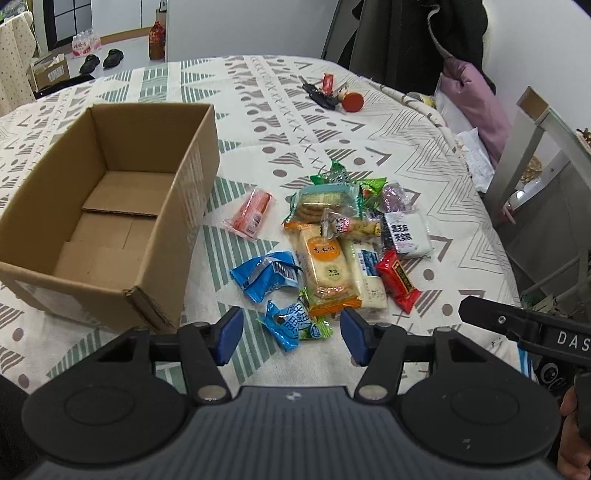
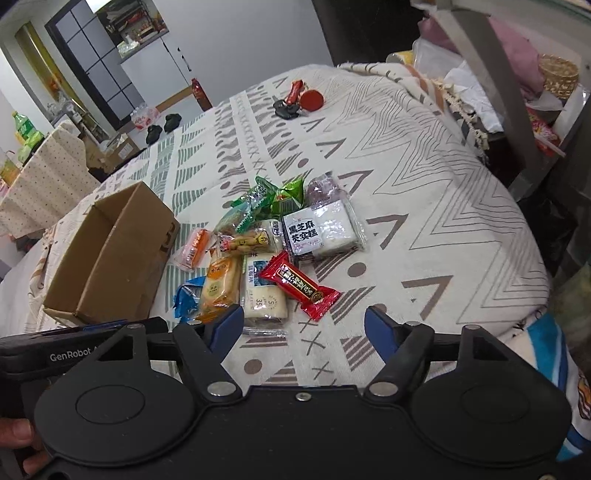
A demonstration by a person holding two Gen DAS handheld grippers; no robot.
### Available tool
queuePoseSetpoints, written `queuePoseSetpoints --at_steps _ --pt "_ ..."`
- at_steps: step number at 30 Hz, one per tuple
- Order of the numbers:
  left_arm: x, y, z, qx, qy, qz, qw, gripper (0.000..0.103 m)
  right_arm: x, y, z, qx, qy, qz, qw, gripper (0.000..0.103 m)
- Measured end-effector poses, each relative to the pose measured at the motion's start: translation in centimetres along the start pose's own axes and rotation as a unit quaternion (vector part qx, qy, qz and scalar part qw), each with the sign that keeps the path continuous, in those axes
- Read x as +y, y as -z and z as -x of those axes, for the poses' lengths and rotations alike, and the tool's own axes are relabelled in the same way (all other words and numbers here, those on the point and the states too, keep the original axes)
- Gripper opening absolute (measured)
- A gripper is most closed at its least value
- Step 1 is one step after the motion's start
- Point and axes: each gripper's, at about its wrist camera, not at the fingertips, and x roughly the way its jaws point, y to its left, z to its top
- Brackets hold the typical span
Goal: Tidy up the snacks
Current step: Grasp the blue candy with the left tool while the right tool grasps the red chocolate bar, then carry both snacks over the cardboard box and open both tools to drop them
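An open, empty cardboard box (image 1: 110, 206) (image 2: 107, 254) stands on the patterned tablecloth, left of a heap of wrapped snacks (image 1: 340, 236) (image 2: 269, 251). The heap holds an orange cracker pack (image 1: 327, 269), a red bar (image 1: 399, 284) (image 2: 299, 286), a white sesame cake pack (image 2: 321, 229) and green packets (image 2: 273, 195). A pink packet (image 1: 251, 214) and blue wrappers (image 1: 266, 273) lie between box and heap. My left gripper (image 1: 291, 334) is open over a small blue candy (image 1: 291, 325). My right gripper (image 2: 304, 328) is open just short of the red bar, holding nothing.
Keys with a red tag and a red round lid (image 1: 352, 101) (image 2: 310, 99) lie at the far side of the table. A chair with dark clothing (image 1: 406, 33) stands behind. A metal rack (image 1: 535, 155) and clutter sit at the right edge. Bare cloth (image 2: 424, 221) lies right of the heap.
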Motion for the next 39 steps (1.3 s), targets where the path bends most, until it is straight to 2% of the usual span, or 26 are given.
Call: queuePoseSetpoints --at_steps 16,19,21,30,33,35,36,39 --pt "0.4 -0.2 -7.3 0.075 0.000 0.001 0.9972 0.052 -0.8 -1.5 -5.8 0.054 -0.002 0.002 0.999 0.066" --pt "0.3 -0.2 -7.7 0.076 -0.002 -0.001 0.9971 0.038 -1.1 -1.8 -7.0 0.064 -0.002 -0.002 0.998 0.066" --pt "0.4 -0.4 -7.8 0.075 0.007 0.004 0.9971 0.033 -1.1 -1.9 -7.3 0.063 0.002 0.001 0.998 0.066" --pt "1.2 -0.4 -6.7 0.066 0.005 0.022 0.9975 0.031 0.6 -2.3 -9.1 0.071 -0.011 0.051 0.996 0.065" --pt "1.2 -0.5 -6.0 0.064 0.004 0.021 0.9978 0.031 1.0 -2.6 -9.3 0.060 -0.012 0.067 0.996 0.057" --pt "1.3 -0.6 -5.4 0.057 0.004 0.025 0.9981 0.031 1.1 -2.7 -9.3 0.061 -0.018 0.070 0.996 0.039" --pt "1.3 -0.6 -5.1 0.054 0.004 0.026 0.9982 0.031 1.1 -2.6 -9.2 0.065 -0.019 0.066 0.996 0.024" --pt "1.2 -0.6 -4.1 0.043 0.004 0.028 0.9987 0.031 0.8 -2.3 -8.3 0.062 -0.017 0.058 0.996 0.021"
